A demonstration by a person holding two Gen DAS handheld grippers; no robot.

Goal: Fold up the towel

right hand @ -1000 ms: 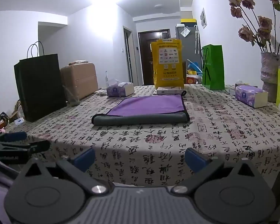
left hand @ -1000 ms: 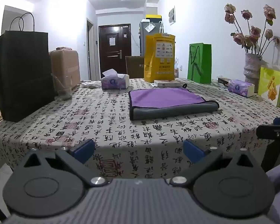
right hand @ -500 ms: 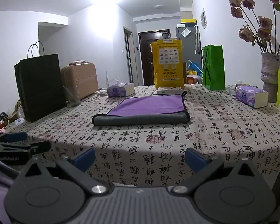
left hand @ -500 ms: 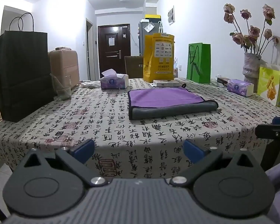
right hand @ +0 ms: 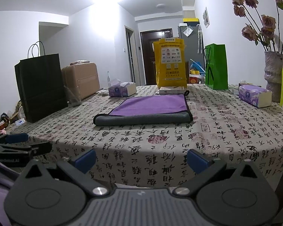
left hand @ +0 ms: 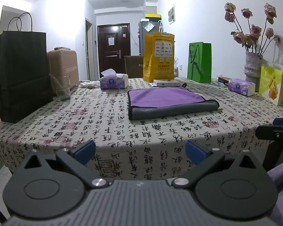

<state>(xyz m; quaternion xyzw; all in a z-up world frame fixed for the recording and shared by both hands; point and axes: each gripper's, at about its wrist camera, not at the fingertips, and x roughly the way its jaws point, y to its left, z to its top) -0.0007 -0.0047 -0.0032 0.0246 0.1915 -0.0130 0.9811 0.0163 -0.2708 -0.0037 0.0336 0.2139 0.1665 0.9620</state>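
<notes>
A purple towel with a grey underside [left hand: 166, 98] lies folded flat on the patterned tablecloth [left hand: 103, 128], its grey fold edge toward me; it also shows in the right wrist view [right hand: 151, 106]. My left gripper [left hand: 140, 150] is open and empty, held off the table's near edge, well short of the towel. My right gripper [right hand: 141, 159] is open and empty, also off the near edge. The right gripper's tip shows at the right of the left wrist view [left hand: 273, 131]; the left gripper's tip shows at the left of the right wrist view [right hand: 22, 146].
A black paper bag [left hand: 20, 75], a glass [left hand: 62, 89] and a suitcase [left hand: 64, 67] stand at the left. Tissue boxes [left hand: 114, 82] [left hand: 241, 86], a yellow bag [left hand: 159, 56], a green bag [left hand: 200, 62] and a flower vase [left hand: 252, 67] line the back and right.
Both grippers have drifted very slightly; the towel has not moved and both jaws stay open.
</notes>
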